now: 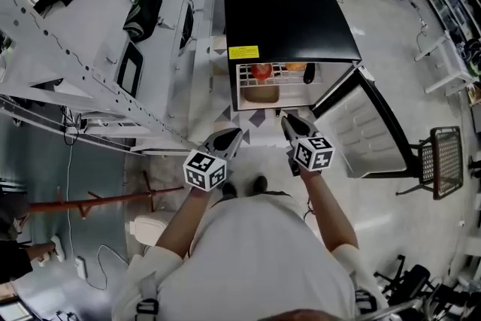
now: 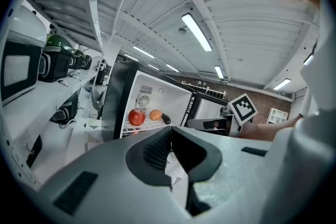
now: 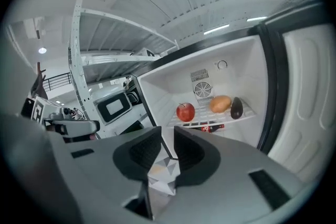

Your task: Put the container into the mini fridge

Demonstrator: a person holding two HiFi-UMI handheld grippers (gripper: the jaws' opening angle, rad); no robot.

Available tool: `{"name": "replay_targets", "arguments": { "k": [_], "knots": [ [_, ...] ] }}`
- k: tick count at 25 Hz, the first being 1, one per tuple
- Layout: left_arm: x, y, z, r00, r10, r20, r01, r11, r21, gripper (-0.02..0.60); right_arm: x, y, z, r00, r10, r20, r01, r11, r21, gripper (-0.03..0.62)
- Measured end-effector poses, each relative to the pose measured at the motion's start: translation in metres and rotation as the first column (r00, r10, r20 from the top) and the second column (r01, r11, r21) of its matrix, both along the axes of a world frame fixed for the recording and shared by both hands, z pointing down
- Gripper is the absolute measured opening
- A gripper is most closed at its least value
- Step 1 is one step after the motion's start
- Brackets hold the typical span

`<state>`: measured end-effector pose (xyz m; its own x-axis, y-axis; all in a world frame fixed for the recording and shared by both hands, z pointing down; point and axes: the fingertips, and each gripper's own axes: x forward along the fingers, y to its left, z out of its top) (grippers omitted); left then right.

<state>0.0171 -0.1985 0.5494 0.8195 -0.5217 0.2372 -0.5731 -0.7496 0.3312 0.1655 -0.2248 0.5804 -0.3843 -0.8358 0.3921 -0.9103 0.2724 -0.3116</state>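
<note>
The black mini fridge (image 1: 289,19) stands open in front of me, its door (image 1: 368,131) swung out to the right. A tan container (image 1: 261,94) sits on its lower level, under the wire shelf. On that shelf lie a red apple (image 3: 185,112), an orange fruit (image 3: 221,104) and a dark fruit (image 3: 237,108). My left gripper (image 1: 229,137) hangs just before the fridge's left front, jaws touching and empty (image 2: 169,131). My right gripper (image 1: 289,120) is beside it near the opening; a narrow gap separates its jaws, with nothing in it (image 3: 168,134).
A white metal rack (image 1: 90,71) with a microwave (image 3: 113,107) and bags runs along the left of the fridge. A wire-mesh chair (image 1: 443,158) stands beyond the open door at the right. A red stand (image 1: 98,203) lies on the floor at my left.
</note>
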Motion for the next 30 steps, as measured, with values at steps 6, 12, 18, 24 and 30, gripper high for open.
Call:
{"name": "replay_targets", "arguments": {
  "k": [6,12,18,24,30],
  "knots": [
    [-0.009,-0.005,-0.017,1.000,0.008,0.004,-0.008,1.000,0.021,0.005,-0.004,0.008,-0.031,0.998,0.012,-0.054,-0.010,0.999,0.033,0.072],
    [-0.020,-0.013,-0.034,1.000,-0.017,-0.010,0.018,0.999,0.032,0.005,-0.011,0.022,-0.048,0.993,-0.039,-0.115,0.044,0.998,0.038,0.069],
    [-0.024,-0.015,-0.049,1.000,-0.015,-0.028,0.017,0.998,0.057,0.005,-0.009,0.033,-0.063,0.996,-0.038,-0.085,0.042,0.998,0.050,0.052],
    [-0.027,-0.016,-0.057,0.999,-0.011,-0.030,0.014,0.996,0.088,0.005,-0.004,0.033,-0.081,0.989,-0.031,-0.142,0.048,0.992,0.118,0.029],
    [-0.025,-0.020,-0.066,0.999,-0.021,-0.036,0.025,0.994,0.107,0.005,0.006,0.033,-0.097,0.993,0.020,-0.117,0.001,0.983,0.182,0.012]
  ]
}}
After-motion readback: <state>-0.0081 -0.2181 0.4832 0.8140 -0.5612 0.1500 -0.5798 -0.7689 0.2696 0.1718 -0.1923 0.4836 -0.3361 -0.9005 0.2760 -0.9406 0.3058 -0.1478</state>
